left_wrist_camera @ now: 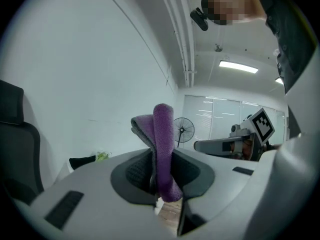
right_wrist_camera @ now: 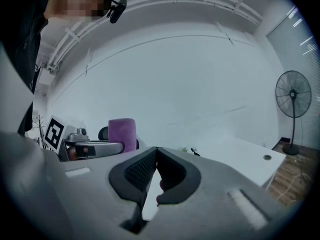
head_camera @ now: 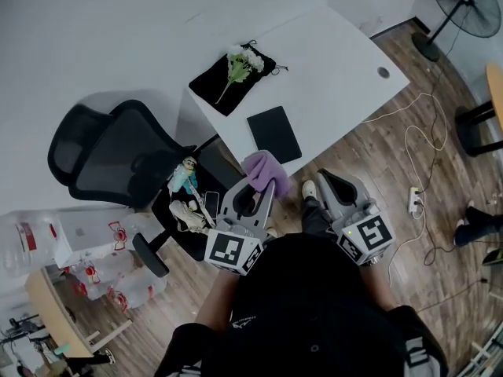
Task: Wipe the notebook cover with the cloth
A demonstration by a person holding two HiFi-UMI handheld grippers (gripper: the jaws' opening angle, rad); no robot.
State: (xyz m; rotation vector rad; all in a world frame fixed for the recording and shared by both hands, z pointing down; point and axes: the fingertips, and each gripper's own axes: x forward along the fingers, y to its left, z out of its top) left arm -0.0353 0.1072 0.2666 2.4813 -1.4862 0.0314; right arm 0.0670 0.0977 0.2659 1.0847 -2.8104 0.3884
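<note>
A black notebook (head_camera: 274,134) lies flat near the front edge of the white table (head_camera: 330,61). Just below that edge, my left gripper (head_camera: 253,182) is shut on a purple cloth (head_camera: 265,168), which bunches over its tips. In the left gripper view the cloth (left_wrist_camera: 163,144) stands upright, pinched between the jaws of the left gripper (left_wrist_camera: 161,181). To the right of the cloth, off the table's front corner, my right gripper (head_camera: 323,178) holds nothing. Its jaws (right_wrist_camera: 155,150) meet at the tips, with the cloth (right_wrist_camera: 122,131) and the table (right_wrist_camera: 240,151) beyond.
A black pouch with white flowers (head_camera: 234,75) lies at the table's far left corner. A black office chair (head_camera: 118,154) holds small items at left. A floor fan (head_camera: 468,5) stands at back right. A power strip (head_camera: 413,201) and cables lie on the wood floor.
</note>
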